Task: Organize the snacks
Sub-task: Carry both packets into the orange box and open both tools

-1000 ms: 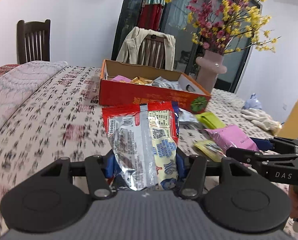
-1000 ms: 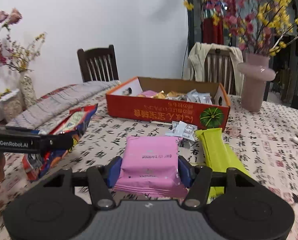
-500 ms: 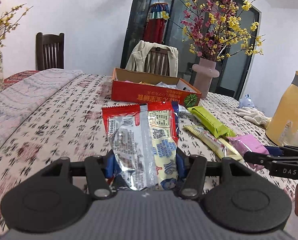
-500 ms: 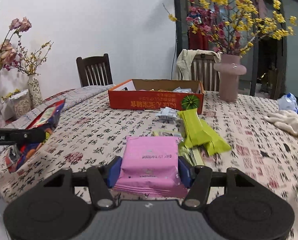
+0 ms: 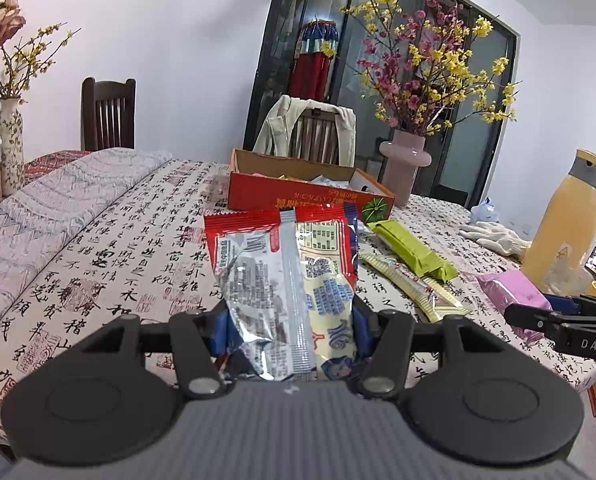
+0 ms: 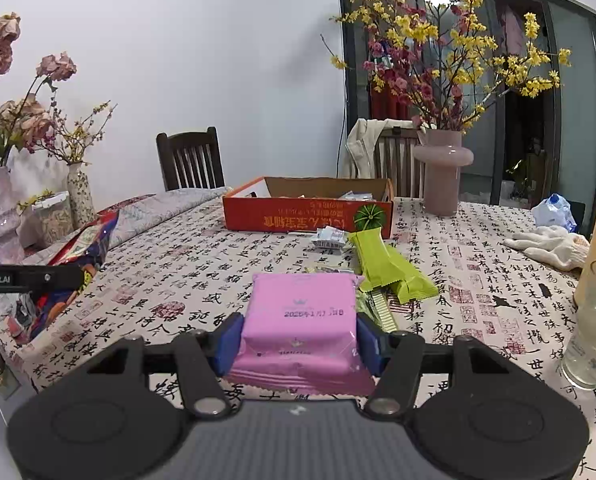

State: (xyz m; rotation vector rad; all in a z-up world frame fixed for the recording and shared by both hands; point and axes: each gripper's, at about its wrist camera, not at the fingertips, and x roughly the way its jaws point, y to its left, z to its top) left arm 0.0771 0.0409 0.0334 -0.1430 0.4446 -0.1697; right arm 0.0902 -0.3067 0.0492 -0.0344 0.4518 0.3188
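Two packets held at once, one per claw, both lifted above the patterned tablecloth (image 6: 185,256) and well short of the red cardboard box (image 5: 306,196) at the far side. On the left: left gripper (image 5: 287,332) pinching a red and silver foil bag (image 5: 285,272) by its lower end, blue pads pressed into both side edges, bag standing upright. Probably light, crinkly and slick; likely to flop or slide if gripped only at the seam, so better taken low across the filled body. On the right: right gripper (image 6: 298,342) clamped on a pink wrapped packet (image 6: 300,320), held flat by its two sides. Seemingly soft-skinned yet firm inside, fairly stable in this hold. Still loose on the cloth: green bars (image 6: 390,268) and a small white sachet (image 6: 330,238), near the box front.
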